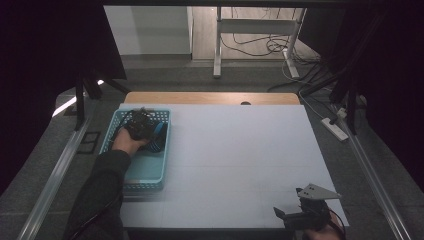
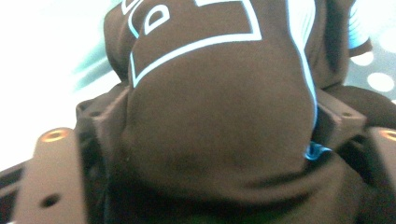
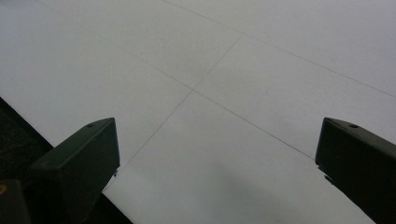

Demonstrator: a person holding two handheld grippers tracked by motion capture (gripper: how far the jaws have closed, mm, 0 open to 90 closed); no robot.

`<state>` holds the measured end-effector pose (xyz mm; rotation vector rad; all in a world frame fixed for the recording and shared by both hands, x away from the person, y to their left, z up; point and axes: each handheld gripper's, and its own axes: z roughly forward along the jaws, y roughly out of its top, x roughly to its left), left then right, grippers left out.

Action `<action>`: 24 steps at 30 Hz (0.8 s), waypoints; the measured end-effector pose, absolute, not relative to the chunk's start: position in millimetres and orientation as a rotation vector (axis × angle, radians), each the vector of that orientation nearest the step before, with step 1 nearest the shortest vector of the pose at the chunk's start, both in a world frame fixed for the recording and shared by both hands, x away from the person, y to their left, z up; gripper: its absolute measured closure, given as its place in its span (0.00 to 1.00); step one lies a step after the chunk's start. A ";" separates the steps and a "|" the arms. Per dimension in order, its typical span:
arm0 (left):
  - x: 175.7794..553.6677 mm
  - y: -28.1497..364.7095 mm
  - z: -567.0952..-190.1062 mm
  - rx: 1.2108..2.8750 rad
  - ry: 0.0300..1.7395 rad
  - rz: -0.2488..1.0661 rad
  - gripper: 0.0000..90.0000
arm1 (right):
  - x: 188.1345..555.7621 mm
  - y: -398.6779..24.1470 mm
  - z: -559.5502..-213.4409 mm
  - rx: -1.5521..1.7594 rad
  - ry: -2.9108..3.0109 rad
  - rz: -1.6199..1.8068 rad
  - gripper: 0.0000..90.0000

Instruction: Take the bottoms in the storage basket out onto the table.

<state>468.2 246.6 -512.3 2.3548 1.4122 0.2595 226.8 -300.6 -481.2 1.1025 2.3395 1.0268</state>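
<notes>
left tongs (image 1: pixel 142 124): pinching dark garment (image 2: pixel 219 107), inside blue basket (image 1: pixel 145 172)
right tongs (image 1: pixel 300 212): spread, over bare white counter (image 1: pixel 235 160)
room: dim, cables on floor beyond counter

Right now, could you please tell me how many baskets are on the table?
1. The light blue basket sits at the table's left side, with the left hand-held gripper inside it, closed on a dark garment.

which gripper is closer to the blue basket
Left. The left gripper is down inside the blue basket, its jaws around a dark cloth. The right gripper sits far off at the table's near right corner.
</notes>
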 end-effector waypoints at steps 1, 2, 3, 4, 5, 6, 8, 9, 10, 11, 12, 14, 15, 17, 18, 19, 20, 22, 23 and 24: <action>467.9 246.1 -511.7 2.354 1.420 0.259 0.33 | 226.8 -300.5 -481.3 1.103 2.340 1.026 0.00; 467.6 245.5 -510.9 2.358 1.424 0.259 0.35 | 226.9 -300.5 -481.3 1.103 2.340 1.028 0.00; 467.3 244.6 -509.9 2.365 1.432 0.261 0.37 | 226.9 -300.5 -481.3 1.104 2.341 1.027 0.00; 467.1 243.9 -509.5 2.365 1.440 0.263 0.39 | 227.0 -300.4 -481.3 1.104 2.341 1.026 0.00; 466.6 242.7 -509.0 2.362 1.449 0.266 0.40 | 227.0 -300.4 -481.4 1.103 2.342 1.024 0.00; 466.4 242.3 -508.7 2.361 1.455 0.266 0.42 | 226.9 -300.1 -481.4 1.103 2.342 1.023 0.00; 465.8 241.6 -508.0 2.356 1.469 0.266 0.43 | 226.8 -300.0 -481.5 1.098 2.344 1.022 0.00; 465.7 241.6 -507.7 2.354 1.474 0.262 0.43 | 226.8 -300.0 -481.5 1.097 2.344 1.022 0.00; 465.8 242.2 -507.2 2.356 1.476 0.259 0.43 | 226.8 -300.0 -481.5 1.097 2.345 1.022 0.00; 465.6 242.5 -507.1 2.351 1.478 0.256 0.44 | 226.8 -300.0 -481.5 1.097 2.345 1.023 0.01; 465.5 242.6 -507.0 2.346 1.480 0.254 0.44 | 226.7 -300.1 -481.4 1.096 2.343 1.024 0.04; 465.2 244.2 -506.4 2.345 1.474 0.248 0.45 | 226.8 -300.1 -481.4 1.095 2.346 1.027 0.04; 464.9 245.0 -506.0 2.344 1.468 0.247 0.45 | 226.9 -300.0 -481.5 1.096 2.346 1.026 0.04; 464.1 246.4 -505.2 2.338 1.460 0.242 0.46 | 227.0 -299.7 -481.6 1.093 2.347 1.026 0.04; 463.9 247.3 -504.6 2.338 1.456 0.241 0.46 | 226.9 -299.7 -481.6 1.092 2.346 1.027 0.04; 463.6 248.3 -504.3 2.324 1.460 0.233 0.46 | 226.9 -299.8 -481.5 1.095 2.346 1.027 0.04; 463.3 249.5 -503.7 2.322 1.458 0.231 0.46 | 227.0 -300.0 -481.4 1.099 2.345 1.026 0.04; 461.9 250.5 -502.3 2.309 1.456 0.231 0.47 | 227.0 -300.6 -481.2 1.103 2.343 1.028 0.04; 461.0 250.9 -501.3 2.309 1.451 0.235 0.47 | 227.1 -300.8 -481.3 1.102 2.341 1.036 0.04; 460.2 251.6 -500.2 2.304 1.448 0.236 0.47 | 227.2 -301.0 -481.3 1.104 2.339 1.039 0.04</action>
